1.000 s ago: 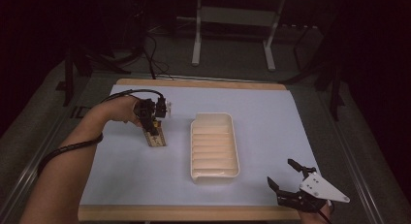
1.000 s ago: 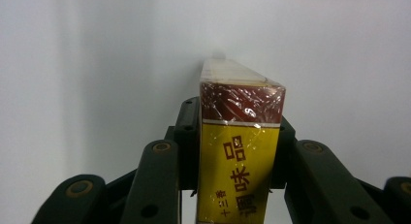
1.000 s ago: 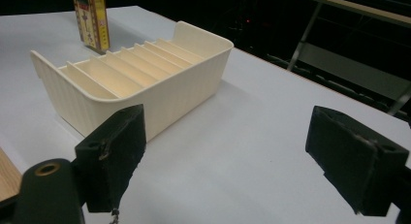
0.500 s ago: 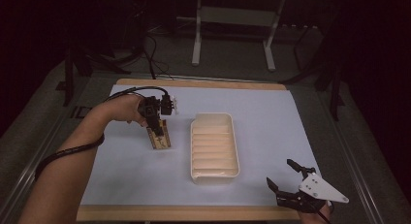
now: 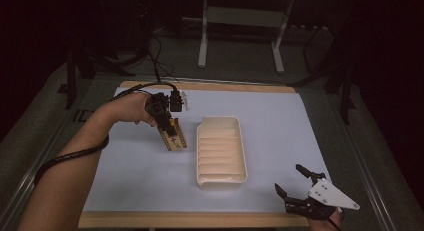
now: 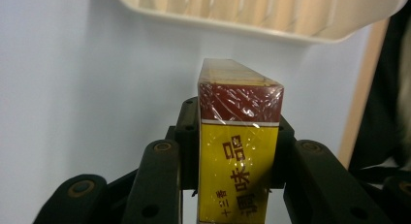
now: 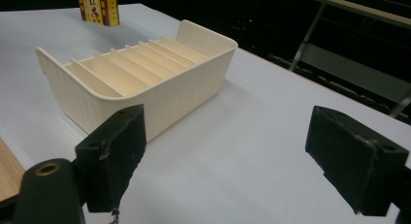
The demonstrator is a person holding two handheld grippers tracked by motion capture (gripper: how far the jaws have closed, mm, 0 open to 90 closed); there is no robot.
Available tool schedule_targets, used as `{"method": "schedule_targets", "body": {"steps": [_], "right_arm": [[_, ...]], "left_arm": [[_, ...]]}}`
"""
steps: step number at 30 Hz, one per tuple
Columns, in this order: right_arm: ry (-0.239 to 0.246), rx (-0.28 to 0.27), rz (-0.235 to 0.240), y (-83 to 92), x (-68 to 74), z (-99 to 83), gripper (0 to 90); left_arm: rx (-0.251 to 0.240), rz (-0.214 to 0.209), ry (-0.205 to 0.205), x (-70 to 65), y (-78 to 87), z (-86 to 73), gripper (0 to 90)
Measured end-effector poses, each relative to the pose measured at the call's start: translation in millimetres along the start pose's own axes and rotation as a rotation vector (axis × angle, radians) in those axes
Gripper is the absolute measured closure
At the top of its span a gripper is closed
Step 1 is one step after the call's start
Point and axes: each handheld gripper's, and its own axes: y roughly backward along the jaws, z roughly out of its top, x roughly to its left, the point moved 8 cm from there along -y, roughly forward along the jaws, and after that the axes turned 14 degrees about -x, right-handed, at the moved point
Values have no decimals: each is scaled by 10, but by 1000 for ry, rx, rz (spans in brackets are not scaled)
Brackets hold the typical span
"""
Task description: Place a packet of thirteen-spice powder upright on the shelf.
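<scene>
A yellow and dark red box [image 5: 172,136] with printed characters hangs above the white table sheet, left of the cream ribbed tray [image 5: 220,151]. My left gripper [image 5: 167,122] is shut on it. In the left gripper view the box [image 6: 238,151] stands wrapped in film between the two black jaws, with the tray [image 6: 271,13] beyond it. My right gripper [image 5: 294,187] rests near the table's front right corner, open, with nothing between its pads [image 7: 114,151]. In the right gripper view the tray [image 7: 140,78] lies ahead and the box [image 7: 98,6] shows past it.
The white sheet [image 5: 280,121] covers a wooden table top whose edge [image 5: 200,220] shows at the front. Dark stands and cables lie on the floor behind the table. A black cable [image 5: 75,153] trails along the person's left forearm.
The left hand has lifted the box off the sheet and carried it slightly to the right, toward the tray. The right gripper has stayed where it was.
</scene>
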Motion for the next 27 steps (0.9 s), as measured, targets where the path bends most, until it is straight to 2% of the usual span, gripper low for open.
{"method": "schedule_targets", "body": {"steps": [10, 14, 16, 18, 21, 22, 23, 26, 27], "right_arm": [[0, 3, -2, -4, -3, -6, 146], [1, 4, -2, -6, -5, -8, 146], [3, 4, 0, -8, -5, -10, 146], [1, 2, 1, -9, -3, -9, 146], [1, 2, 1, -9, -5, -11, 147], [1, 4, 1, -6, -6, -12, 146], [0, 4, 2, -5, -6, -12, 147], [-3, 2, 4, -7, -5, -13, 147], [-3, 5, 3, -5, -5, -15, 147]], "left_arm": [[-83, -21, -50, -96, 101, 249, 684], [-126, 15, -68, -87, 137, 373, 684], [-150, 17, -80, -67, 155, 440, 684], [-171, 17, -73, -61, 147, 494, 684], [-165, 11, -87, -46, 108, 545, 684], [-168, 22, -97, -33, 91, 564, 684], [-166, 16, -91, -27, 74, 580, 684], [-186, 15, -104, 8, 30, 638, 684], [-197, 26, -111, 24, 15, 657, 684]]}}
